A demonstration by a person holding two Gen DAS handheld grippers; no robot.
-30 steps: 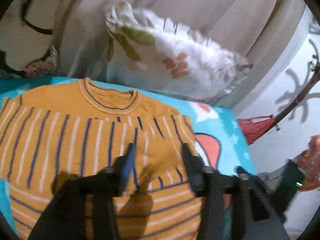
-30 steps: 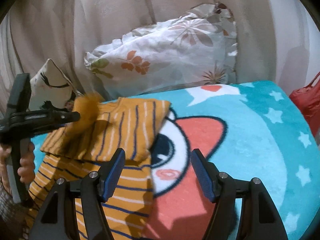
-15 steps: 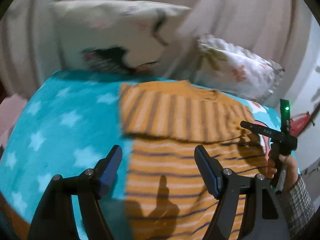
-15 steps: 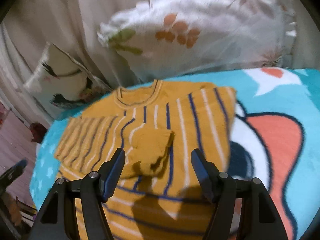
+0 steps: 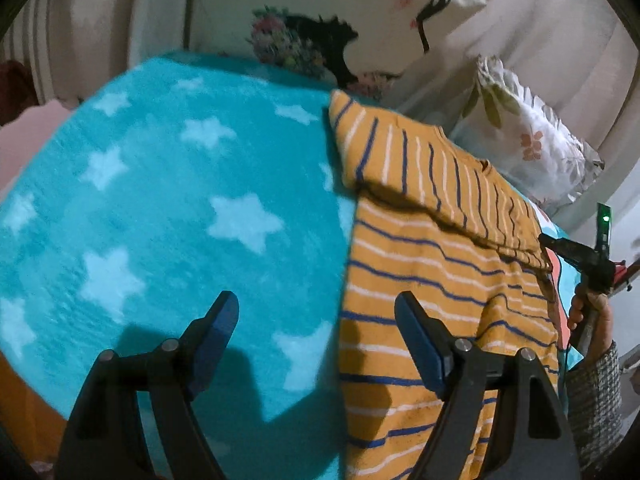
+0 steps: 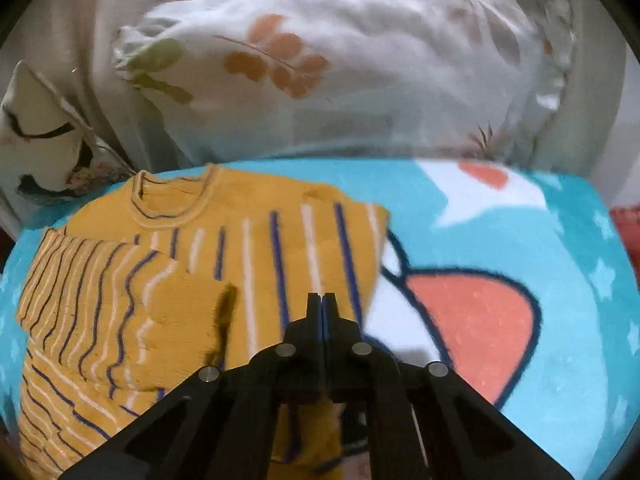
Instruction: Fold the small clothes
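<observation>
Mustard striped sweater [image 6: 224, 280] mid-frame, sleeves now folded across. Right gripper [image 6: 322, 300] newly clamped shut, seemingly on nothing; left gripper [image 5: 316, 340] swung aside, fingers spread. Bottom-hem fold likely next.

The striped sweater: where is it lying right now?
The striped sweater lies flat on the teal star blanket, neckline toward the pillows; it fills the left half of the right wrist view and the right half of the left wrist view.
</observation>
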